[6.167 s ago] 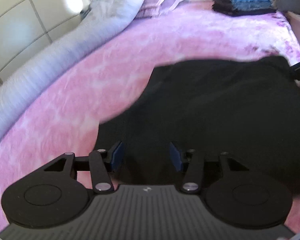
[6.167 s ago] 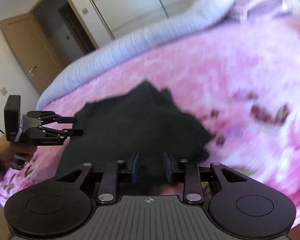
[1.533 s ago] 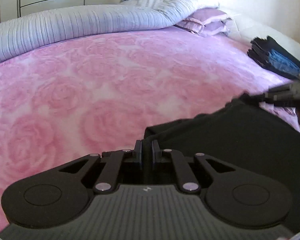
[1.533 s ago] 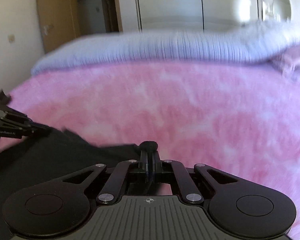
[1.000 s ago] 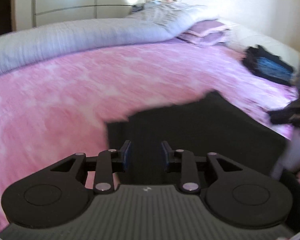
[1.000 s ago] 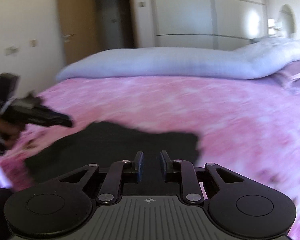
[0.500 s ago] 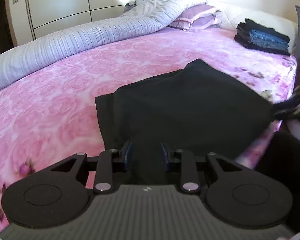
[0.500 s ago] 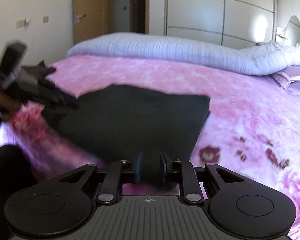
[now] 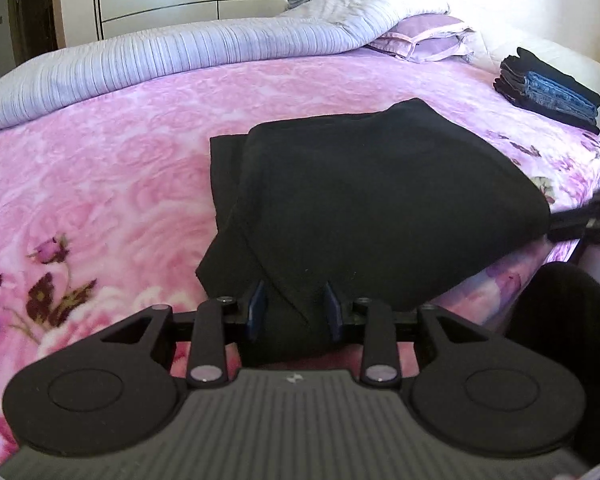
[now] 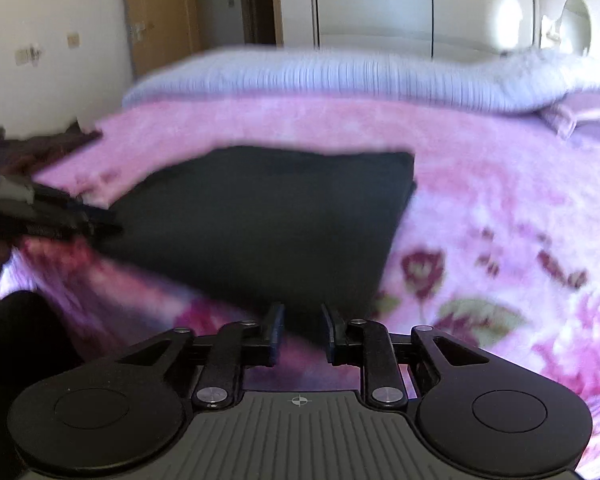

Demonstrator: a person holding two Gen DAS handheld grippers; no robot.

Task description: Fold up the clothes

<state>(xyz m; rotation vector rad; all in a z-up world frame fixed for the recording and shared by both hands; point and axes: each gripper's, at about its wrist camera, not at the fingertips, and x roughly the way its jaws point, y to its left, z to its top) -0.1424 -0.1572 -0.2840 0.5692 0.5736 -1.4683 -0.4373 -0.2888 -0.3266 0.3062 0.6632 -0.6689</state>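
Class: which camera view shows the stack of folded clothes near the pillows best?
The left wrist view: the stack of folded clothes sits sharp at the bed's far right corner, dark layers with blue denim between. The right wrist view does not show it at all; it takes in the black garment and pink bedspread.

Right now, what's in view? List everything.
garment: one, black, folded, near bed edge.
blanket: one, pink floral, covers bed.
duvet: one, lilac striped, rolled along far side.
pillows: lilac, far corner, count unclear.
stack: one, black and denim, folded, far right corner.
wardrobe: white, behind bed.
door: one, wooden, left wall.
left gripper: jaws opening, garment edge between.
right gripper: open, at garment's near corner.
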